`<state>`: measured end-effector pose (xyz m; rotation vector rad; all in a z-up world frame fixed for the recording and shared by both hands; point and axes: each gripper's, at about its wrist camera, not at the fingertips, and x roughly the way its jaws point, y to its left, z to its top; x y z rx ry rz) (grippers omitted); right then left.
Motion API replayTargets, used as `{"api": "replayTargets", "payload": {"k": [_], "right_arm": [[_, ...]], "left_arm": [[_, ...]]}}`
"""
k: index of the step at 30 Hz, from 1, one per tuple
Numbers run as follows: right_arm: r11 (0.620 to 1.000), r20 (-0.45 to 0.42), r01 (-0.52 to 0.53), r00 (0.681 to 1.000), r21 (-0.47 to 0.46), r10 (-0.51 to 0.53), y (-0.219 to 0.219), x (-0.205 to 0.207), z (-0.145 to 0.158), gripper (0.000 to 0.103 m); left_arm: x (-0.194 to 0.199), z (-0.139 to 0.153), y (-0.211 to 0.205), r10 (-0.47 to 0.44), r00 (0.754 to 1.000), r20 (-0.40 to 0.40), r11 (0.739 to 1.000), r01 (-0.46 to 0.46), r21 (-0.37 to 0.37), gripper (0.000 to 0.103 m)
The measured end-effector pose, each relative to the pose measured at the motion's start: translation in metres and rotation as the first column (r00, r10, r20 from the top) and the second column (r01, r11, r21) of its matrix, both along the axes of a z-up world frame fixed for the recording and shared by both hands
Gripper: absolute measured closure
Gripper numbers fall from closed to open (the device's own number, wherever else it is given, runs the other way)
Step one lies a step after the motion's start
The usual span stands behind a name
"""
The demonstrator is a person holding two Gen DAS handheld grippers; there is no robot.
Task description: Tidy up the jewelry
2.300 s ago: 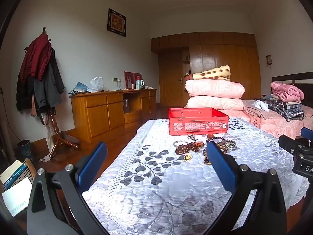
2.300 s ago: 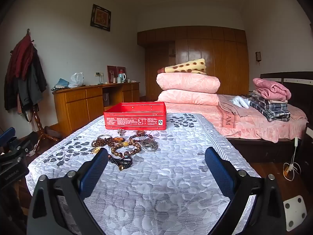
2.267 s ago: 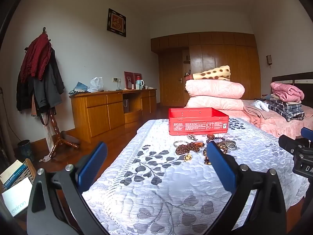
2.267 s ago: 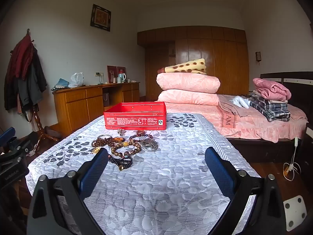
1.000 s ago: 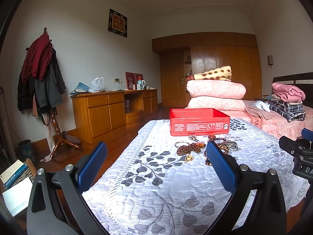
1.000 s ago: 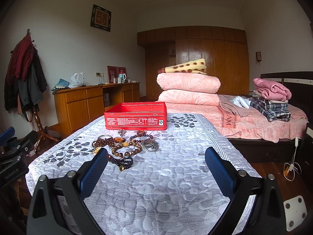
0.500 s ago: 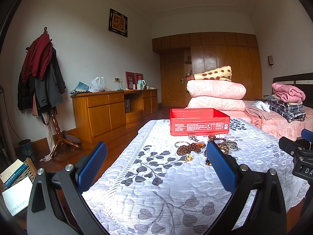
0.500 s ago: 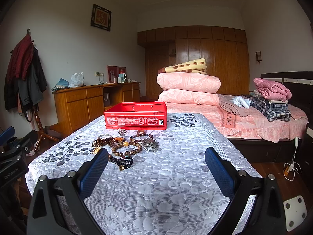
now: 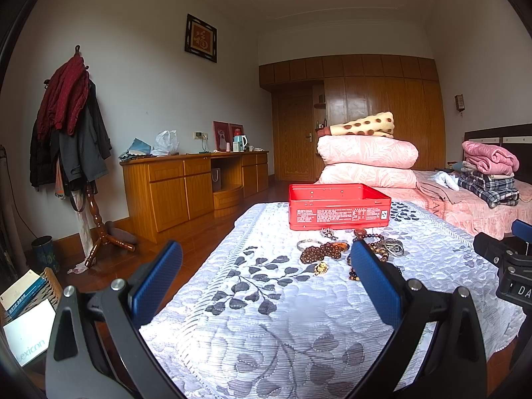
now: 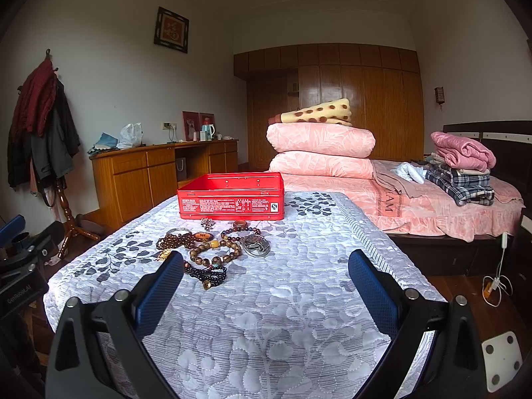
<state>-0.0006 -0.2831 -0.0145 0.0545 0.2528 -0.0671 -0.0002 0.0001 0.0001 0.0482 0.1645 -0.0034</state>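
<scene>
An open red tin box (image 9: 339, 206) (image 10: 231, 197) stands on a white quilted table cover (image 9: 266, 299) (image 10: 282, 316). In front of it lies a cluster of jewelry: a dark brown bead bracelet (image 9: 321, 252) (image 10: 176, 241), a tan bead bracelet (image 10: 216, 252), a black bead bracelet (image 10: 206, 272), a silver ring piece (image 10: 256, 246) and a small gold charm (image 9: 321, 267). My left gripper (image 9: 266, 277) is open, short of the pile at the near left. My right gripper (image 10: 266, 277) is open too, just short of the beads, with nothing between its fingers.
A wooden cabinet (image 9: 186, 186) lines the left wall beside a coat stand (image 9: 73, 139). A bed with folded pink quilts (image 10: 319, 153) and clothes (image 10: 462, 166) is at the back right. Books (image 9: 23, 299) sit low on the left. The other gripper shows at each view's edge.
Both views have shifted very slightly; the grippers stay open and the jewelry and red box have not moved.
</scene>
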Motion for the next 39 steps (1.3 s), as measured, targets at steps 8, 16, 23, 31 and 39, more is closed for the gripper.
{"api": "replayTargets", "payload": {"k": [8,16,23,31,39], "right_arm": [[1.0,0.0,0.0,1.0,0.0,0.0,0.0,0.001,-0.001,0.006],[1.0,0.0,0.0,1.0,-0.003,0.0,0.001,0.003,-0.001,0.006],[1.0,-0.01,-0.01,1.0,-0.007,0.01,0.006,0.009,-0.002,0.006],[0.999,-0.063,-0.039,0.997,0.0,0.038,0.007,0.034,-0.021,0.006],[0.992,-0.161,-0.104,0.98,0.065,0.113,0.011,0.074,-0.038,0.01]], "left_arm": [[0.0,0.0,0.0,0.0,1.0,0.0,1.0,0.0,0.0,0.005],[0.001,0.0,0.0,-0.001,1.0,-0.005,1.0,0.001,-0.001,0.005],[0.011,0.001,0.001,-0.001,1.0,-0.022,1.0,0.001,-0.005,0.005],[0.037,-0.019,0.006,-0.002,0.996,-0.092,1.0,0.0,-0.021,0.005],[0.073,-0.037,0.01,-0.013,0.981,-0.192,1.0,0.011,-0.012,0.005]]}}
